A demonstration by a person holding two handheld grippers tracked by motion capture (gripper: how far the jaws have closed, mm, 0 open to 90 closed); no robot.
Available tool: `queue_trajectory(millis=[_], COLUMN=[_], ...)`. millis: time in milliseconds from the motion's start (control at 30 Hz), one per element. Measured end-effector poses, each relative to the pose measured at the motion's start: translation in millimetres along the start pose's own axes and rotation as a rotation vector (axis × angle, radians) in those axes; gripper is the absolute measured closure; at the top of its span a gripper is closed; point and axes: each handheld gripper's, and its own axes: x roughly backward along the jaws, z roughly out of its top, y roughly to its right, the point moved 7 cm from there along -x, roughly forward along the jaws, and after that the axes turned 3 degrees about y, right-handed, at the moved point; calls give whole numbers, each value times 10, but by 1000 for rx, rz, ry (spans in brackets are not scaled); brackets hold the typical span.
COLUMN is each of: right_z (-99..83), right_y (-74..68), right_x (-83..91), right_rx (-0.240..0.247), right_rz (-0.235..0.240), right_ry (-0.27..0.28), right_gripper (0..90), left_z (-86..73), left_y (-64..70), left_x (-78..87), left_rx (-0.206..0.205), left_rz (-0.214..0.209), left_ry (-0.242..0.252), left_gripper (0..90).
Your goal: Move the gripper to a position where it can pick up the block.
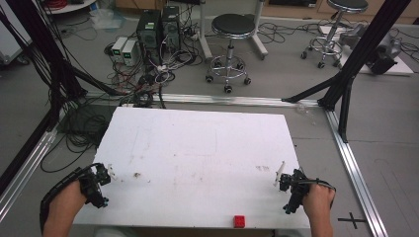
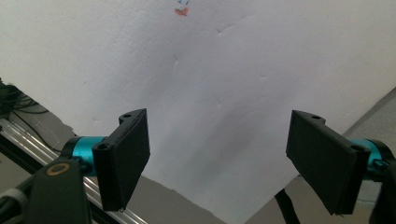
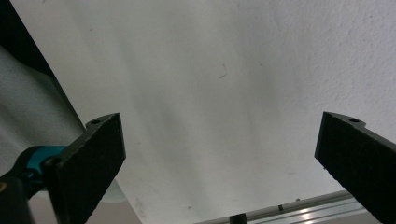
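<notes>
My left gripper (image 1: 101, 183) at bench (image 1: 197, 148) near-left corner; my right gripper (image 1: 289, 190) at near-right corner. Small block (image 1: 239, 221) on bench at near edge, right of middle. Stools (image 1: 232, 29) on floor beyond far edge.

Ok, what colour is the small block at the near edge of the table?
Red. The small block shows best in the high view, on the white table.

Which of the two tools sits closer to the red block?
The right tool, at the table's right edge. The red block lies at the near edge, right of centre, far closer to it than to the left tool at the opposite edge.
</notes>
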Motion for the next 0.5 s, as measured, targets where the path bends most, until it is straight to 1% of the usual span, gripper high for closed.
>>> queue_trajectory(millis=[100, 167, 300, 367, 500], right_z=[-5, -6, -13, -14, -8], right_y=[9, 4, 11, 9, 10], right_x=[12, 14, 24, 26, 28], right_rx=[0, -1, 0, -3, -5], right_rz=[-8, -5, -8, -6, -8], right_ry=[5, 6, 13, 16, 17], right_gripper=[9, 9, 9, 9, 9], left_z=[-2, 4, 17, 23, 34], left_y=[1, 10, 12, 19, 14], left_x=[3, 10, 12, 10, 5], left_rx=[2, 3, -2, 5, -4], left_rz=[3, -2, 3, -1, 0], left_ry=[2, 1, 5, 10, 5], left_gripper=[218, 218, 218, 218, 218])
